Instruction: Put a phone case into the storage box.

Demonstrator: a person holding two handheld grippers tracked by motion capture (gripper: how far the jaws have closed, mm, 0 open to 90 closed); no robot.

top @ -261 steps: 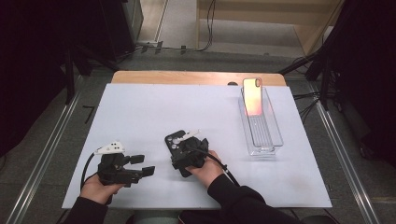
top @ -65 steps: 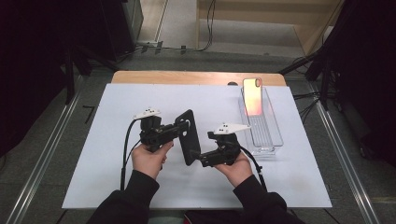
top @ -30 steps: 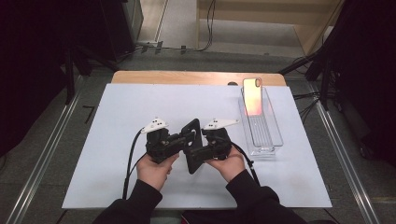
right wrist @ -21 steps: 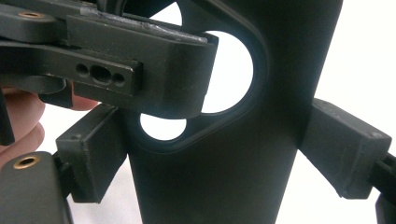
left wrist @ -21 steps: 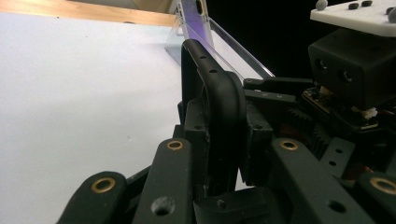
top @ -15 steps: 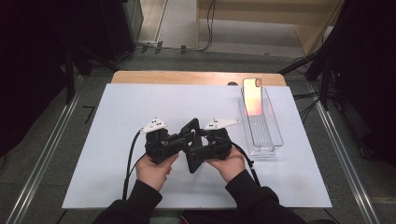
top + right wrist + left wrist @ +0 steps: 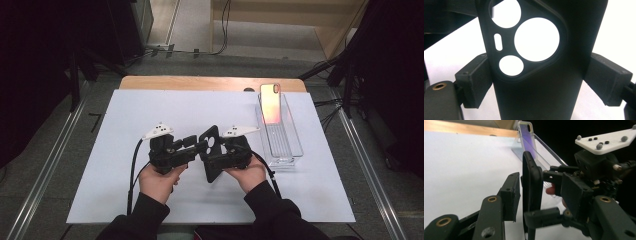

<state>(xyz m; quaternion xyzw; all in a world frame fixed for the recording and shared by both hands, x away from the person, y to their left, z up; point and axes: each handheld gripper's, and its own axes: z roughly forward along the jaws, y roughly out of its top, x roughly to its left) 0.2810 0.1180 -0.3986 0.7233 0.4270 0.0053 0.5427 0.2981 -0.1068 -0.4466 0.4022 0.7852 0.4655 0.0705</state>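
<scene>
Handover mid-bench: right tongs [image 7: 212,161] clamp the black phone case [image 7: 210,152] across its sides, upright above the bench [image 7: 125,107], so the left tongs [image 7: 196,143], just opening, let go.

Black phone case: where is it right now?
In the high view the black case is held upright above the white mat, mid-table between both grippers, clamped by the right gripper.

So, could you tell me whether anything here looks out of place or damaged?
Nothing stands out. The black phone case looks intact, clamped across its width by the right gripper; the phone leans upright in the clear tray.
</scene>
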